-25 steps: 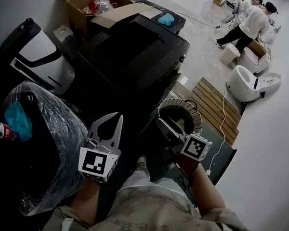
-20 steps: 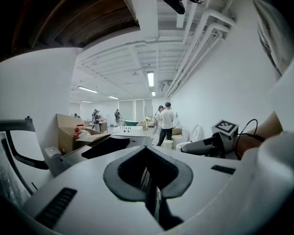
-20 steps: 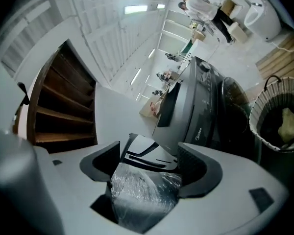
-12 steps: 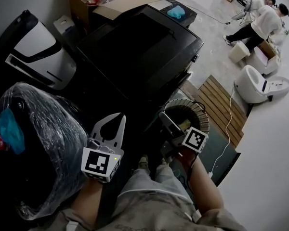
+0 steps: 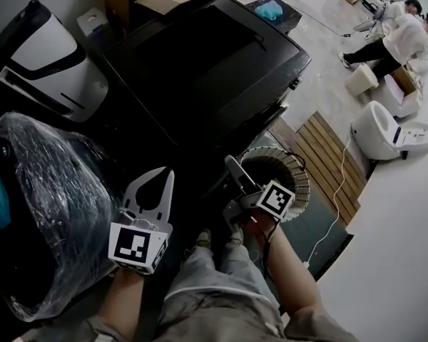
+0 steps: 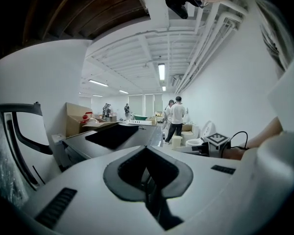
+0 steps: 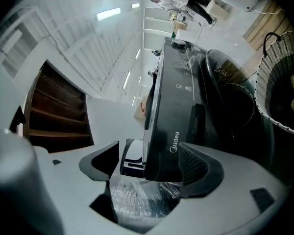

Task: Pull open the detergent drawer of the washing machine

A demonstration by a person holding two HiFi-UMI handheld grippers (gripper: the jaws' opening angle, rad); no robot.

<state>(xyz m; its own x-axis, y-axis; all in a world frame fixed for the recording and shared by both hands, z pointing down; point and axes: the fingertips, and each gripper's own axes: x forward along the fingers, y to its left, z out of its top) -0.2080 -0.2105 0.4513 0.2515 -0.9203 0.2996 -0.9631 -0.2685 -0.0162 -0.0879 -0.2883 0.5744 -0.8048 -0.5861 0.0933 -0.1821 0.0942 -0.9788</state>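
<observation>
Facing the black washing machine (image 5: 207,70) at 12 o'clock in the head view. Holding the left gripper (image 5: 164,177) squeezed closed on nothing at 7 o'clock. Holding the right gripper (image 7: 149,163) spread wide, framing the detergent drawer (image 7: 174,141), probably the Midea panel, without touching. Expecting smooth, stiff, light plastic; planning on hooking its handle dip.

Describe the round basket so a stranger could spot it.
Start at the big black washing machine. On the floor by its front, just beyond the right gripper, stands the basket. It alone is round with a ribbed pale rim, unlike the flat wooden slats beside it.
</observation>
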